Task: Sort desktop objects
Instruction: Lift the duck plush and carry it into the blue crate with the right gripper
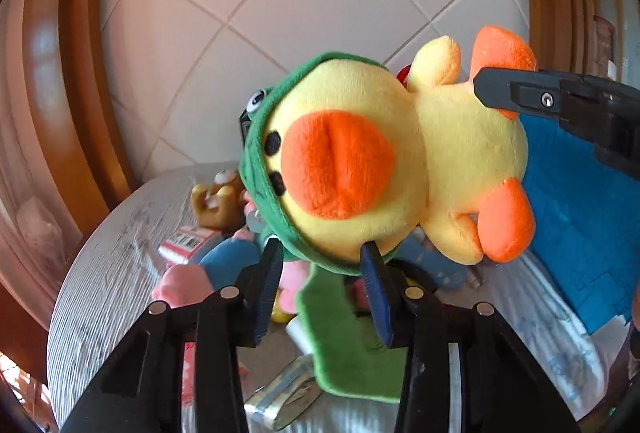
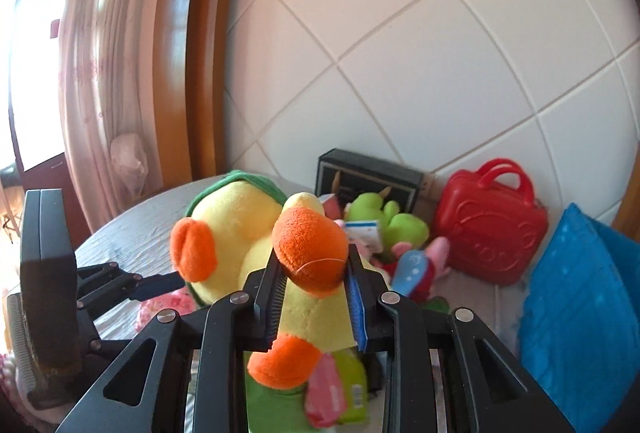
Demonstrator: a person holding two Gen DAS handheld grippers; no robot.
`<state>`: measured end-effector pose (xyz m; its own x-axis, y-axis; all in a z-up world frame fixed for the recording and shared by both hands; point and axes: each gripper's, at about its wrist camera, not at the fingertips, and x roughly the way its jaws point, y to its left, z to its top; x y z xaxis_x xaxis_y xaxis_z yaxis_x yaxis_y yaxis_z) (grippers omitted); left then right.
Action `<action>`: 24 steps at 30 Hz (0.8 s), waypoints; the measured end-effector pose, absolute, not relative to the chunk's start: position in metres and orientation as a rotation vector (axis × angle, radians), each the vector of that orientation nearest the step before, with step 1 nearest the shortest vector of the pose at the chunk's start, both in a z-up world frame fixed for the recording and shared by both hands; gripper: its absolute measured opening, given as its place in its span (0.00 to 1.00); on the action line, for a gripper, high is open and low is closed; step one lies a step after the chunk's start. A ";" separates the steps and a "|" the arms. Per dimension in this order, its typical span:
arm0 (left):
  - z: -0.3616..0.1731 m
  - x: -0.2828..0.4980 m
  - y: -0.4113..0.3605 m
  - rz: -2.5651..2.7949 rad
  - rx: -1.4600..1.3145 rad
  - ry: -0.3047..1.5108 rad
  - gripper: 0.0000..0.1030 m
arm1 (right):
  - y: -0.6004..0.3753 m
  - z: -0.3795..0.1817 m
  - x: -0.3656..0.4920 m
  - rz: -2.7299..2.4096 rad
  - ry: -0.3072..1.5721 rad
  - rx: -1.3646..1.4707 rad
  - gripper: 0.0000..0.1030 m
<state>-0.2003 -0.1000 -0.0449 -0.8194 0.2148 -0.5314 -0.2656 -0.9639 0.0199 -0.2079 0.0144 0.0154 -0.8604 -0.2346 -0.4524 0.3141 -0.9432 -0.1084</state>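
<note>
Here both grippers, left gripper [image 1: 324, 253] and right gripper [image 2: 314, 269], pinch the fuzzy rounded plush duck [image 1: 360, 161].

No lettering is clear enough to read.

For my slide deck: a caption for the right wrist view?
Right hand-held gripper clamps the plush duck by its orange foot above cluttered toys.

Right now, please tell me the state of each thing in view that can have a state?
Duck plush: lifted above the table, held at both ends.
Left claw: shut on the duck's green hood.
Right claw: shut on the duck's orange foot.
Red case: closed, upright by the wall.
Black box: standing against the wall.
</note>
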 end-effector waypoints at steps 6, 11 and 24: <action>0.001 -0.189 0.019 2.633 -0.645 0.120 0.39 | 0.110 0.067 -0.166 -3.009 0.271 0.529 0.24; 0.034 -0.170 0.121 2.501 -0.550 0.130 0.39 | 0.201 0.112 -0.123 -3.224 0.289 0.418 0.24; 0.046 -0.097 0.302 2.361 -0.422 0.430 0.49 | 0.409 0.078 -0.030 -3.545 0.026 0.721 0.29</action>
